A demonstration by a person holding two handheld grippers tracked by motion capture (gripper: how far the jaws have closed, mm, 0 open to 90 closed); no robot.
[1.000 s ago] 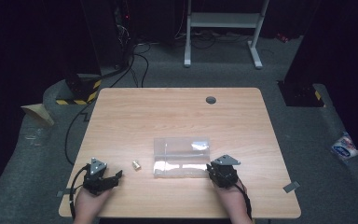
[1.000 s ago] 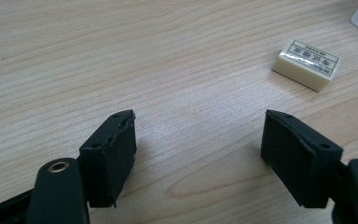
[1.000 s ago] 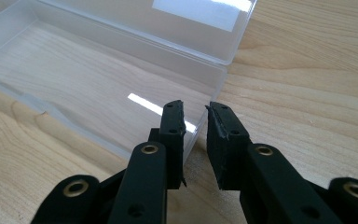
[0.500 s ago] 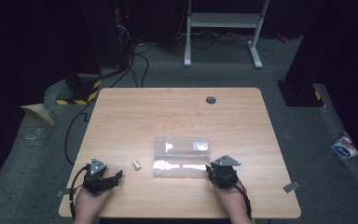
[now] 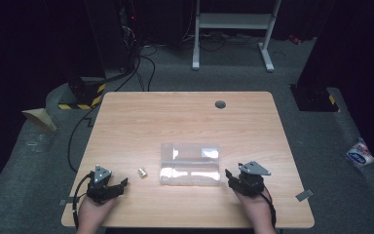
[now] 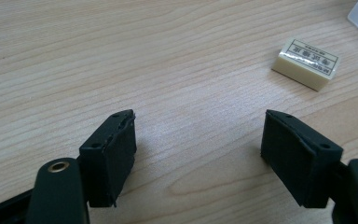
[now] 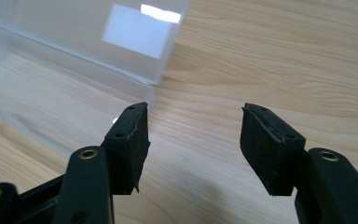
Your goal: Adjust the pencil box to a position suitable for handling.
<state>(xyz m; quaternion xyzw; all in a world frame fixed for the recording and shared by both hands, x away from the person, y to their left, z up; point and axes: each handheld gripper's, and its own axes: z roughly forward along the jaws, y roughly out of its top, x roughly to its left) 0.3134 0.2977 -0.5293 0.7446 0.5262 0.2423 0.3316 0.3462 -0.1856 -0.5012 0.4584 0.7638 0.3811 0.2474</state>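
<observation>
Jaws of right gripper [image 7: 193,140] just opening, nothing between; clear plastic box [image 7: 74,51] beside. Left gripper [image 6: 198,149] spread, empty.

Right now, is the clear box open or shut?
Open. The clear box lies spread flat on the table, lid hinged back beside the base; nothing visible inside.
</observation>
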